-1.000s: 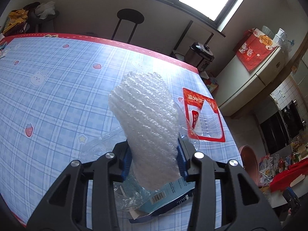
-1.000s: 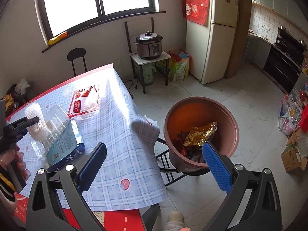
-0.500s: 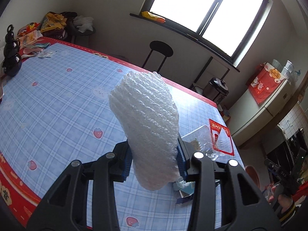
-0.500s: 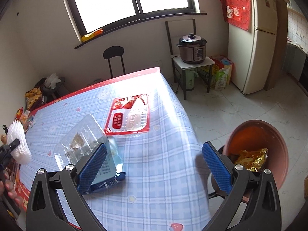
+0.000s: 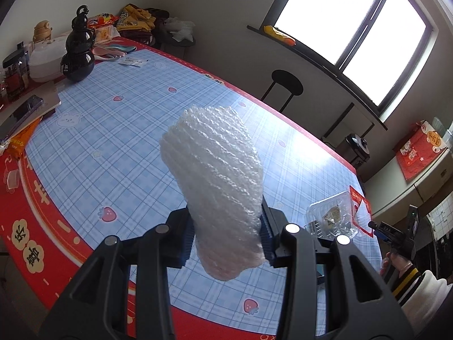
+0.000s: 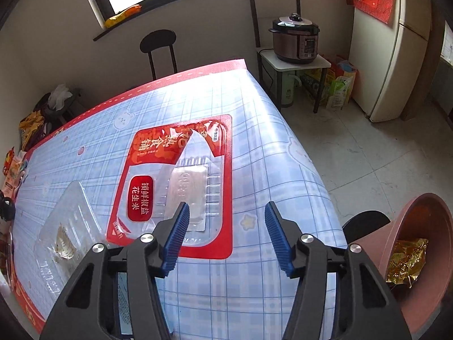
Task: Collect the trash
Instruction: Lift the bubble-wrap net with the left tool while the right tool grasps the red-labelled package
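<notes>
My left gripper is shut on a white foam fruit net and holds it up above the blue checked tablecloth. My right gripper is open and empty, low over the near edge of a red snack tray package. A clear plastic clamshell box lies left of it; it also shows in the left wrist view. A brown trash bin with a gold wrapper inside stands on the floor at the right.
A black gourd bottle, a white pot and snack bags stand at the table's far left corner. A black stool, a pressure cooker on a small stand and a fridge line the wall.
The left gripper has lifted and pulled back from the table with the foam net. The right gripper has swung from the bin to the table, down over the red package.
</notes>
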Motion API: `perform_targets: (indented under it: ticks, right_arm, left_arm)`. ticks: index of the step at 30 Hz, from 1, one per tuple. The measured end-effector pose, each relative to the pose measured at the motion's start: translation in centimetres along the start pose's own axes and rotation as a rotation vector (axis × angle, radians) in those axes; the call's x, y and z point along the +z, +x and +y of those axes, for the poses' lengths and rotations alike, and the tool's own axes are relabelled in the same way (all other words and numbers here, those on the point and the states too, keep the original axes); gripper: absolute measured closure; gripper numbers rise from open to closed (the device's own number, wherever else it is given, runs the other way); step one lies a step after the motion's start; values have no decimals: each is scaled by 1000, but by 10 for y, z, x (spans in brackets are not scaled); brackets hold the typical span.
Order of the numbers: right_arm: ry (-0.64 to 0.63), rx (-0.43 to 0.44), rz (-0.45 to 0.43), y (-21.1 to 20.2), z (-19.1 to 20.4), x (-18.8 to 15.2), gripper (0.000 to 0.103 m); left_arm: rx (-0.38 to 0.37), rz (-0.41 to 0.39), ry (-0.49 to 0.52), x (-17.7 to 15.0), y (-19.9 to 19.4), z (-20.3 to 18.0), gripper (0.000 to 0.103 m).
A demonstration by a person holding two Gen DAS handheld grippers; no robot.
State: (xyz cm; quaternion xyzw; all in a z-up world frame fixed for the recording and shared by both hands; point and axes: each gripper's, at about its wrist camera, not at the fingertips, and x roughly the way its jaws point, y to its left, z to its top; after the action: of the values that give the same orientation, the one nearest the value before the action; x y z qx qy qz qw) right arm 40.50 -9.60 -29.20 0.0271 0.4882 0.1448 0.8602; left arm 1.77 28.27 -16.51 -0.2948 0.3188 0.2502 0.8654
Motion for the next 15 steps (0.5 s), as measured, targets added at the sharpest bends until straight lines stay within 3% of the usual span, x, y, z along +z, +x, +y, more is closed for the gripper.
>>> perform_targets:
  ticks: [5, 8, 15]
  right_arm:
    - [21, 0, 36, 11, -2, -3, 71]
    - [12, 24, 43, 9, -3, -7, 87]
    - [56, 91, -6, -19, -14, -16, 88]
  left_arm:
    - [2, 8, 2, -2, 0, 0, 62]
    - [-11, 10, 15, -2, 0, -10, 62]
    - [-61, 23, 70, -4, 3, -42, 62]
